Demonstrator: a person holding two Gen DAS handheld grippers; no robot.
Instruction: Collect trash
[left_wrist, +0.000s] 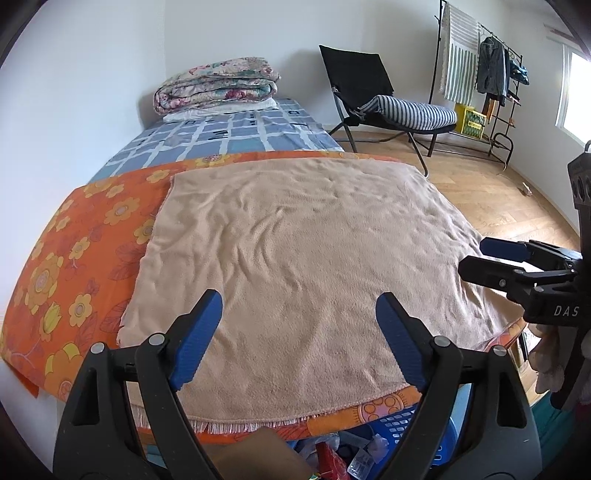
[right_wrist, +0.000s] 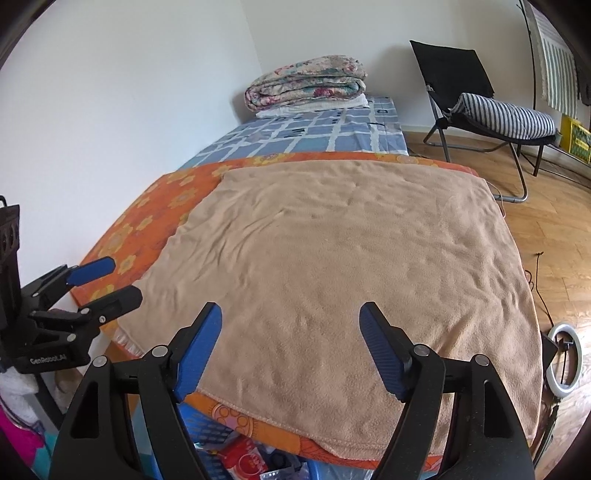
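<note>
The trash lies in a blue basket just below the near edge of the bed, partly hidden under the orange floral sheet; wrappers and red packaging show among it. Above it the left gripper and right gripper hover side by side over a beige blanket, each with blue pads spread wide and nothing between them. A folded quilt sits at the far end; a black chair stands beside the bed.
</note>
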